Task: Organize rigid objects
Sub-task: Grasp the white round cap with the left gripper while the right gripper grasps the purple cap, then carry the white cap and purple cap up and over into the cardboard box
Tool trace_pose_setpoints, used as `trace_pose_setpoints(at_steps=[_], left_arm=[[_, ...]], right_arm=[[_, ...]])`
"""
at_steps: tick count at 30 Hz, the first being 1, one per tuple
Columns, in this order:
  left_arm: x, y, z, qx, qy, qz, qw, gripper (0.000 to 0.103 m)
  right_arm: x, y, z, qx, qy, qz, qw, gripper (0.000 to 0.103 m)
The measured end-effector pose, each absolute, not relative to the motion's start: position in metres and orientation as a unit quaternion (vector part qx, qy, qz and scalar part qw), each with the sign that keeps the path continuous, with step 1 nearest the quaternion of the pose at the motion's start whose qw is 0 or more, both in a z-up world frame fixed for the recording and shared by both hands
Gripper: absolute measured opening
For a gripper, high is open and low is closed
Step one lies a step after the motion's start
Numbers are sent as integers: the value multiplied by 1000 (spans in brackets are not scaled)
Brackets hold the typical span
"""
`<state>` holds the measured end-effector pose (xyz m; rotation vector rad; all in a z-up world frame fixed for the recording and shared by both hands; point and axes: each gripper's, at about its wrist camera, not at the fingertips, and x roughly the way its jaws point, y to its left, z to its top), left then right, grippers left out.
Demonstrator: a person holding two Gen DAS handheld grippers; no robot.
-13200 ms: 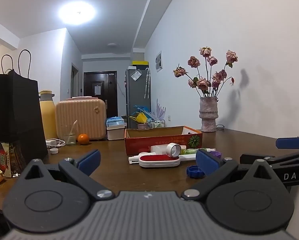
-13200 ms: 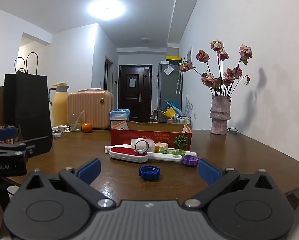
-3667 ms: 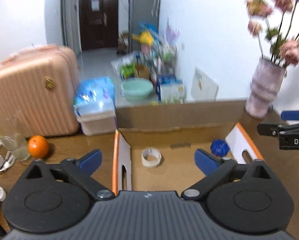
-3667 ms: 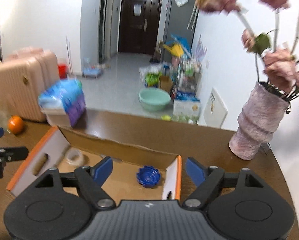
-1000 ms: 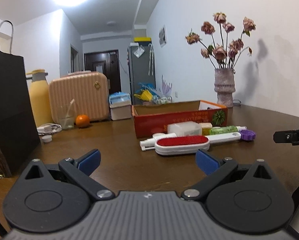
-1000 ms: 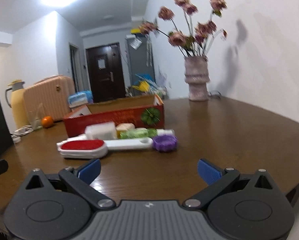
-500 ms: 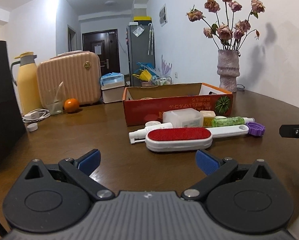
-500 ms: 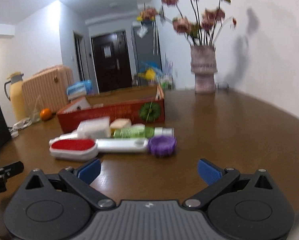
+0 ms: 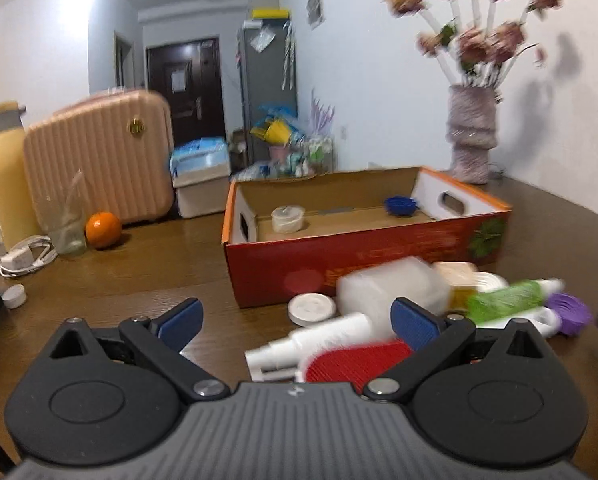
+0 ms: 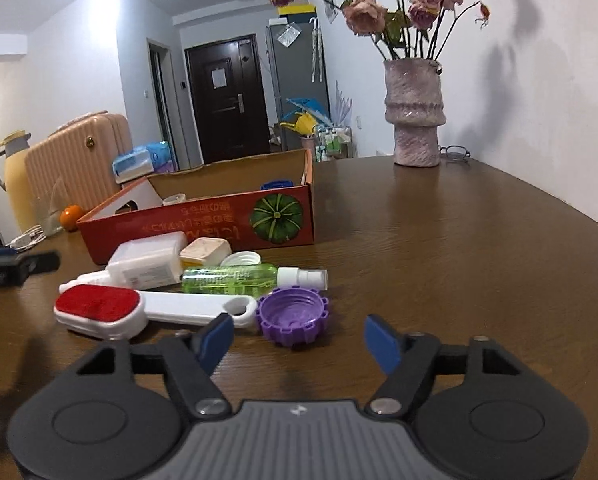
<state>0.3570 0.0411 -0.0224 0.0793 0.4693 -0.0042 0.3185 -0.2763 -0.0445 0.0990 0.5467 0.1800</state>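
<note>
Brown wood of the table [image 10: 459, 248] fills the foreground under both of your grippers. Your right gripper [image 10: 299, 336] hangs low just short of the purple cap [image 10: 293, 314]; its jaws have just been closing and now stand partly spread, with nothing between the blue pads and the cap lying just ahead of them, untouched. Beside the cap on its left lies the lint brush [image 10: 99, 306], red pad up and white handle reaching toward the cap. Behind it rest the green spray bottle [image 10: 235, 278] on its side, a white translucent case [image 10: 145, 262], a small beige box [image 10: 205, 252] and a white lid [image 10: 241, 258].

Your left gripper [image 9: 295, 320] has its jaws spread wide, holding nothing. Below and between its pads you see the white spray bottle [image 9: 311, 344] and the red face of the brush, both blurred; whether a pad touches either, you cannot tell. Just beyond lies a round white lid flat on the wood.

Farther back the red cardboard box [image 9: 339, 268] stands open. Inside it, a roll of tape [image 9: 287, 218] sits near the left end and a blue cap [image 9: 401, 205] near the right end, well apart.

Along the far edge stand a pink vase [image 10: 415, 116] of dried roses, a pink suitcase [image 9: 99, 160], a yellow flask [image 9: 5, 172], and an orange [image 9: 103, 230].
</note>
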Motion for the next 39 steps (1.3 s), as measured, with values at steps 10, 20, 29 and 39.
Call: trace_pose_setpoints(at_steps=[10,20,29,39], left_arm=[[442,65,-44,7,323,-26,946,69],[460,56,-60,13,349,-63,935,48],[456,46,-59,28,345,-66,936,40],[362,39,-23,44,245,-5,969,40]], right_arm=[[351,-263,-48,-7,305,96,948,65],[373,-259,-58,-16,331,89,939,52],[379,-254,-61,-16,334,83,939,52],[350,-261,-61,-23,327,42,944,51]])
